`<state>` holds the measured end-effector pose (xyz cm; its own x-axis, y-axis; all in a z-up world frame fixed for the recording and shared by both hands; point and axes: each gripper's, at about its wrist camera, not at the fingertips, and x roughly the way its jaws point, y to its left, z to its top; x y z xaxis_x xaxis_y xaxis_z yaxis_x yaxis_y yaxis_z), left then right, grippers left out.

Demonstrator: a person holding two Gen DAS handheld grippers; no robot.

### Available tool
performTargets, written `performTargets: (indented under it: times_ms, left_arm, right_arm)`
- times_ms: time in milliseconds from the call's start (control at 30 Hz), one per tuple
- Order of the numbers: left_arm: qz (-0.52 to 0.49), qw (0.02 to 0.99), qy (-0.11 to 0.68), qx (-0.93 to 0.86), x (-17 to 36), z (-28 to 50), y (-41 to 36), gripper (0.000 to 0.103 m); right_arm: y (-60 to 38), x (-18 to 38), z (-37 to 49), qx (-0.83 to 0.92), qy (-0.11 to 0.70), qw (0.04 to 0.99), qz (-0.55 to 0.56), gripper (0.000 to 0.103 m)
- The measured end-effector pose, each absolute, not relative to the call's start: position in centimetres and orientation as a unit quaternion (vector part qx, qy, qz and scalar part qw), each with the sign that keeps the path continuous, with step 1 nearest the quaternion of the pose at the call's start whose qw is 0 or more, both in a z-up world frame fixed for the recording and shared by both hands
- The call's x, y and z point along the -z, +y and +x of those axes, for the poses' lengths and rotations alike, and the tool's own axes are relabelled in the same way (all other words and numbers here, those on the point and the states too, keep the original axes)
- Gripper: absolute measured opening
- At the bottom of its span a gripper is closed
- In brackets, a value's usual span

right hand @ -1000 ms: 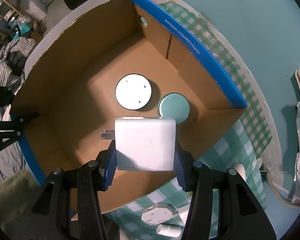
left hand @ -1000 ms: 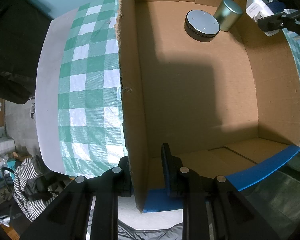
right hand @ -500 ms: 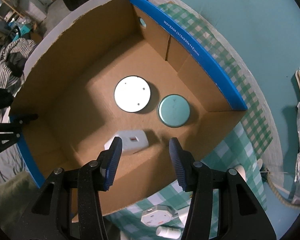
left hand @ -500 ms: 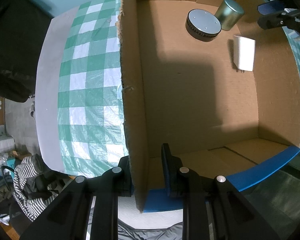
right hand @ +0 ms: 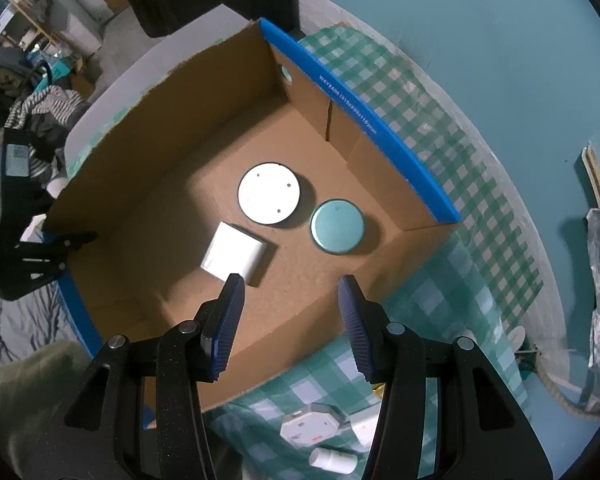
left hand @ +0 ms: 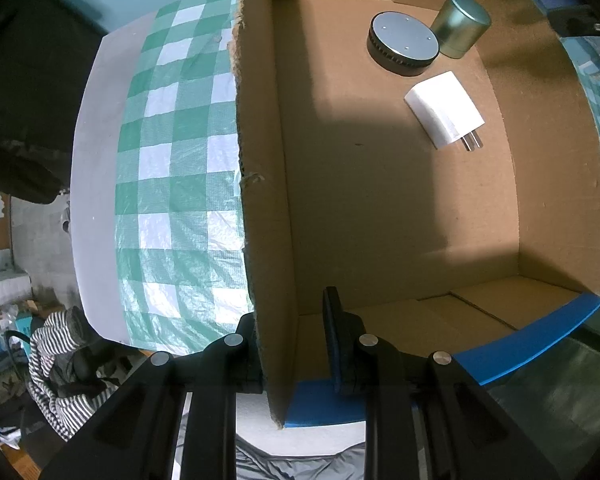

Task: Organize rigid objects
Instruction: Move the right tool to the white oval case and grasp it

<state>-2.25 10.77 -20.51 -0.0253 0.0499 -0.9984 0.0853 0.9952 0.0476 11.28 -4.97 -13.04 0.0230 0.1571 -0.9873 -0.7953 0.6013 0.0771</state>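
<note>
An open cardboard box [left hand: 548, 184] [right hand: 140, 168] with blue edge tape sits on a green-checked cloth. Inside lie a white plug charger [left hand: 444, 110] [right hand: 234, 254], a round black puck with a silver top [left hand: 402, 42] [right hand: 269, 193] and a teal metal tin [left hand: 462, 26] [right hand: 337, 226]. My left gripper [left hand: 292, 332] is shut on the box's left wall near its front corner. My right gripper [right hand: 290, 312] is open and empty above the box's near wall, over the charger.
The checked cloth [left hand: 172, 152] covers the table left of the box. A white octagonal gadget [right hand: 310, 426] and a small white bottle [right hand: 332, 460] lie on the cloth outside the box. Clothes [left hand: 56, 348] are piled beyond the table edge.
My right gripper opened and let go of the white charger, which dropped onto the box floor beside the puck. The gripper then rose and pulled back. My left gripper kept its hold.
</note>
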Motion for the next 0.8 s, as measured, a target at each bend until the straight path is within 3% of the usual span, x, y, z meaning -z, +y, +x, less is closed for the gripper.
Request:
performTargets:
  times_ms: [533,800]
  left_arm:
    - [0.024,0.696,0.718,0.007,20.7,-2.1,11.8,0.022]
    - [0.019,0.697,0.717,0.001,20.7,-2.8,12.1,0.022]
  right_arm:
    - [-12.4,11.3,13.2,-0.323,0.604,0.687,-0.243,0.05]
    - [-18.4,14.8,16.8,-0.264,0.629,0.692,-0.236,0.054]
